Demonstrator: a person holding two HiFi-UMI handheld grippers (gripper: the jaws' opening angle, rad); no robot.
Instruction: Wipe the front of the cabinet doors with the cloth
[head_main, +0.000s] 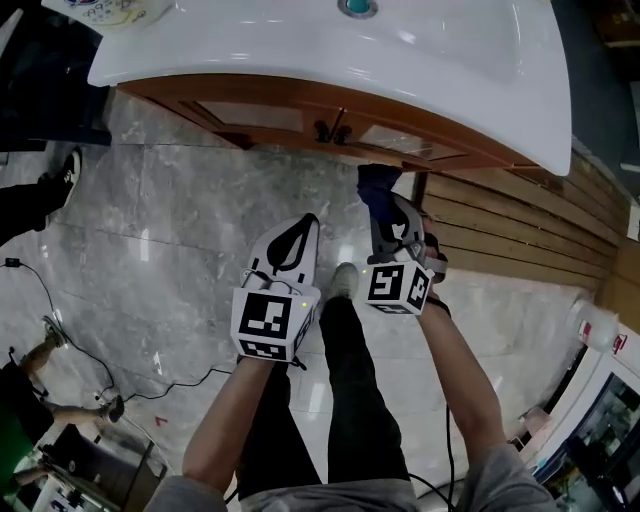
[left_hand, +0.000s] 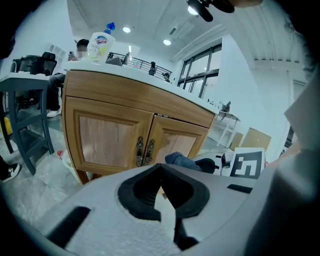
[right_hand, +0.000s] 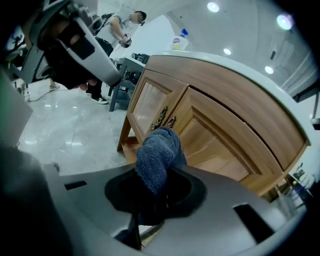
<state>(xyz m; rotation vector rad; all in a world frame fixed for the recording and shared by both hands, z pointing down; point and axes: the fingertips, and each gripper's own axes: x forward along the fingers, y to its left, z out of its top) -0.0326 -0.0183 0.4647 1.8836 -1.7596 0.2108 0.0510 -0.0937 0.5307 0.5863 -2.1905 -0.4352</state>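
a person stands over a wooden vanity, a gripper in each hand, facing the cabinet doors that sit shut beneath a white basin. the right tongs are clamped on a bunched blue cloth. it pokes out past the tips as a rounded wad, apparently so that soft fabric, not hard plastic, meets the wood. the cloth is held low in front of the door on the person's right, just beside the paired dark handles; no view shows whether it is touching the panel. the left tongs are closed with nothing between them and are held beside the right pair, a little further from the cabinet. they seem to be kept out of the way while the other hand does the work. a cleaning bottle stands near the left end of the top, well apart from the cloth.

the wipe looks to be at or near its start, on the right door, with the left door still to be covered. each door has a recessed panel inside a raised frame, so the cloth will likely need pressing into the grooves as well as across the flat. the handles at the centre seam are the obvious place for the wad to catch or be dragged loose from the grip.
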